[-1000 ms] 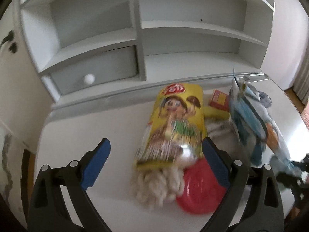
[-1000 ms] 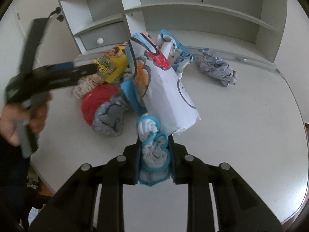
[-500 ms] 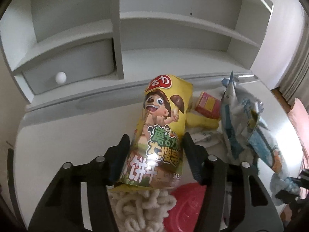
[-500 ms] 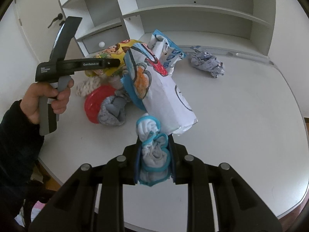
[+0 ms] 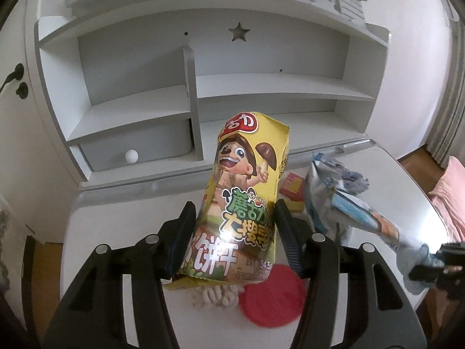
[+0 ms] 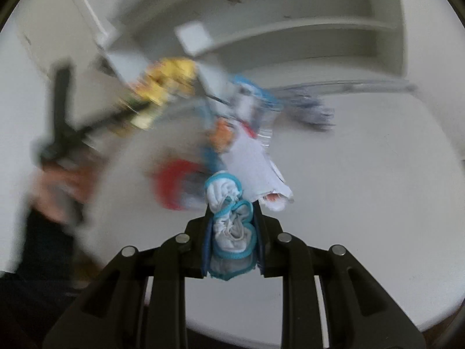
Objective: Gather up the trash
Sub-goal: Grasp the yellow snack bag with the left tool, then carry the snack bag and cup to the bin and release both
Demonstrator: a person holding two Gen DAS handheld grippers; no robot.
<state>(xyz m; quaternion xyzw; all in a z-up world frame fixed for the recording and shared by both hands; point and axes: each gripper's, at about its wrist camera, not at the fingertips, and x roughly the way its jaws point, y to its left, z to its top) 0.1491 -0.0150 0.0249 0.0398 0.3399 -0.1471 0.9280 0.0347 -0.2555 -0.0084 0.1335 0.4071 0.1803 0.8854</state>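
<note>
A yellow snack bag with a cartoon boy stands upright in my left gripper, which is shut on its lower half and holds it above the white table. My right gripper is shut on the bunched, teal-edged top of a white cartoon-printed bag, whose body trails forward onto the table. The right wrist view is blurred; in it the yellow snack bag and a hand on the other gripper show at the left. The printed bag also shows at the right of the left wrist view.
Under the snack bag lie a red round lid and a cream rope bundle. A small red and yellow box sits behind. Crumpled paper lies further back. A white shelf unit with a drawer backs the table.
My left gripper closed on the yellow snack bag and raised it off the table. My right gripper shifted and rose with the printed bag still in it.
</note>
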